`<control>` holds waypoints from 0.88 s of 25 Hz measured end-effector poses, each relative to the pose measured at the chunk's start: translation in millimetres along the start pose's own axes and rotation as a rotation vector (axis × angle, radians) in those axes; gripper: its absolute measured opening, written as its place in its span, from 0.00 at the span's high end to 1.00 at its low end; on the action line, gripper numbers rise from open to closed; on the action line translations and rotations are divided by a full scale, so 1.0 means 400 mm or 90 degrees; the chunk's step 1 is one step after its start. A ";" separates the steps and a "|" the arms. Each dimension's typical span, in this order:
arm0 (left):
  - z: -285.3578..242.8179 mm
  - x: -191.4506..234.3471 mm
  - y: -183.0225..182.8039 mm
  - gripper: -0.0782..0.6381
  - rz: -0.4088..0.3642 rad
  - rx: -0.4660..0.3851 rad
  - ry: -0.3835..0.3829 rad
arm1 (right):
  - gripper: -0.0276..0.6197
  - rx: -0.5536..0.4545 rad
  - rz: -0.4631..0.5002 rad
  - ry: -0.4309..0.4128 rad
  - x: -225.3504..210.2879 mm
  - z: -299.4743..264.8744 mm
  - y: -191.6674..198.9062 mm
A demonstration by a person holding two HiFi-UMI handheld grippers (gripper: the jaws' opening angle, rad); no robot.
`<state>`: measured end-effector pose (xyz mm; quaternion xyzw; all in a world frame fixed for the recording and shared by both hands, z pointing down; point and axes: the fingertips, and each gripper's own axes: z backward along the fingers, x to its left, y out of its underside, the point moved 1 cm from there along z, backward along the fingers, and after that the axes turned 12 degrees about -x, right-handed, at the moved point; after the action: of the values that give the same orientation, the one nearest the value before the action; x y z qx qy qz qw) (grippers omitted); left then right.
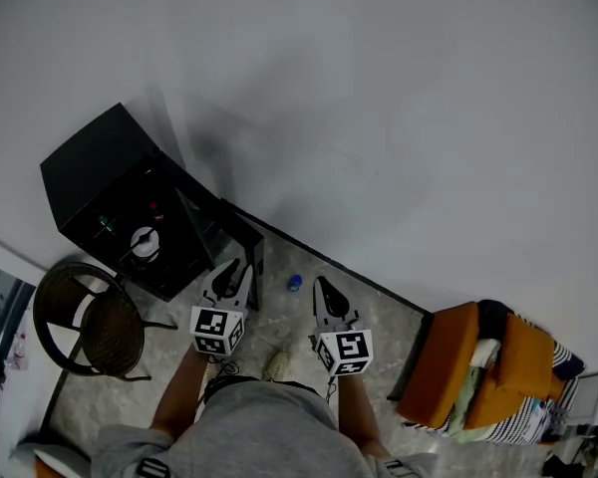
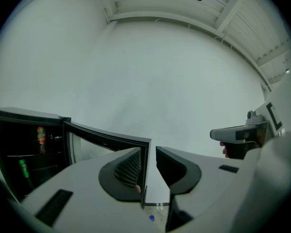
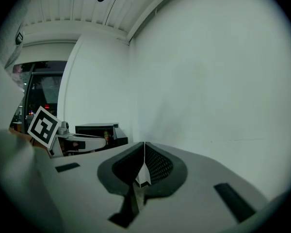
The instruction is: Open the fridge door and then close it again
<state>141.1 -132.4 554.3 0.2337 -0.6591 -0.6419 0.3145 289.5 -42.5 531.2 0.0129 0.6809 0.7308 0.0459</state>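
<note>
While fridge door [image 2: 94, 147] ajar, left gripper [image 2: 148, 150] straddles edge.

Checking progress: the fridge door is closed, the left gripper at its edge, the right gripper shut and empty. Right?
No: the fridge door stands open, as the left gripper view shows. The left gripper is at its edge, and the right gripper is shut and empty.

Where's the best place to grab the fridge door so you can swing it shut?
Grab the fridge door by its free upright edge, the side farthest from the fridge. The door is a thin flat panel standing open, so come at it edge-on, with one jaw on each side. The left gripper already has that edge between its jaws.
</note>
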 end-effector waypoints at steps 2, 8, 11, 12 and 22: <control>0.024 0.015 -0.014 0.76 -0.007 -0.008 -0.015 | 0.92 -0.002 -0.004 -0.024 0.030 -0.017 0.000; 0.114 0.095 -0.045 0.79 -0.020 -0.026 -0.092 | 0.92 -0.011 -0.010 -0.106 0.137 -0.068 -0.010; 0.165 0.134 -0.062 0.79 -0.028 -0.032 -0.131 | 0.92 -0.017 -0.016 -0.144 0.190 -0.090 -0.015; 0.182 0.146 -0.068 0.80 -0.031 -0.033 -0.144 | 0.92 -0.018 -0.019 -0.155 0.206 -0.096 -0.016; 0.342 0.237 -0.113 0.84 -0.051 -0.051 -0.253 | 0.92 -0.029 -0.039 -0.251 0.356 -0.141 -0.028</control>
<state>-26.9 -107.2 523.2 0.1156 -0.6724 -0.7130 0.1617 143.6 -85.5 509.7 0.1338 0.6421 0.7277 0.2008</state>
